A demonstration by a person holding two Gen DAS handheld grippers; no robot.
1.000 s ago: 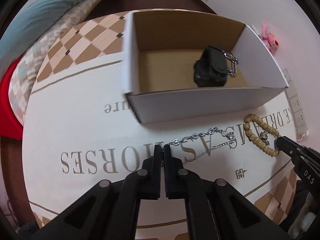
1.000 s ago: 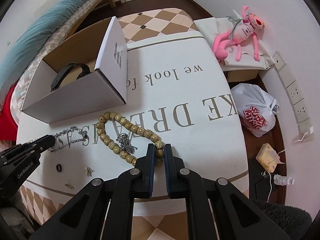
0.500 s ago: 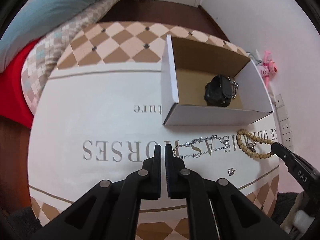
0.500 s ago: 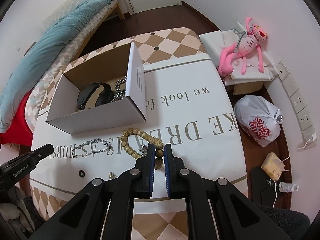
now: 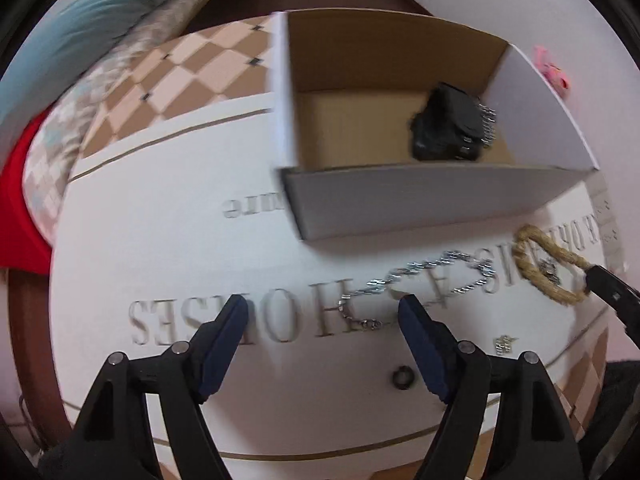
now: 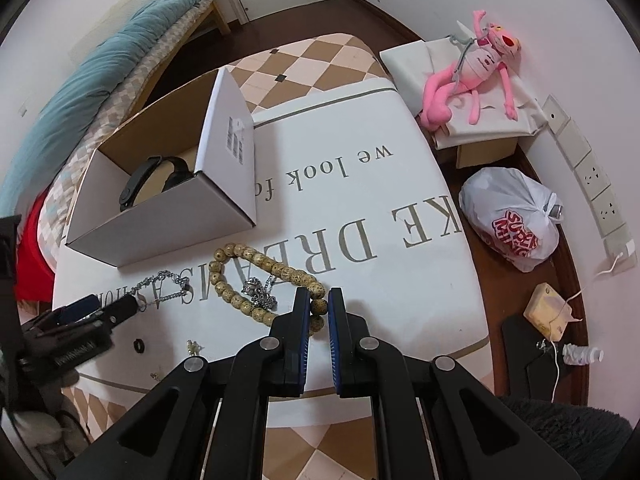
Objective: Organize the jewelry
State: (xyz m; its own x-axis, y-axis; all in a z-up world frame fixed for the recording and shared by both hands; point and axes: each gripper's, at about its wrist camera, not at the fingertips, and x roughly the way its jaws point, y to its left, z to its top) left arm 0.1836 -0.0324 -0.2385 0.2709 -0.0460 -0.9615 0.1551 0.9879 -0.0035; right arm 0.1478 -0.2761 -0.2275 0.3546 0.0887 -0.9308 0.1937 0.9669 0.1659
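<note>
Since a second ago: left gripper (image 5: pixel 322 312) jaws have just been opening, now spread wide over the near end of the silver chain (image 5: pixel 416 280), which lies loose on the white cloth (image 5: pixel 160 248) between the pads, untouched. Right gripper (image 6: pixel 319 300): clenched on a bead of the wooden bead bracelet (image 6: pixel 240 276), which lies beside the chain with a small silver piece inside its loop. Cardboard box (image 6: pixel 160 220): just behind both, holding a black watch (image 6: pixel 156 176). Loose items on cloth: black ring (image 5: pixel 402 378), small earring (image 5: pixel 505 345).
</note>
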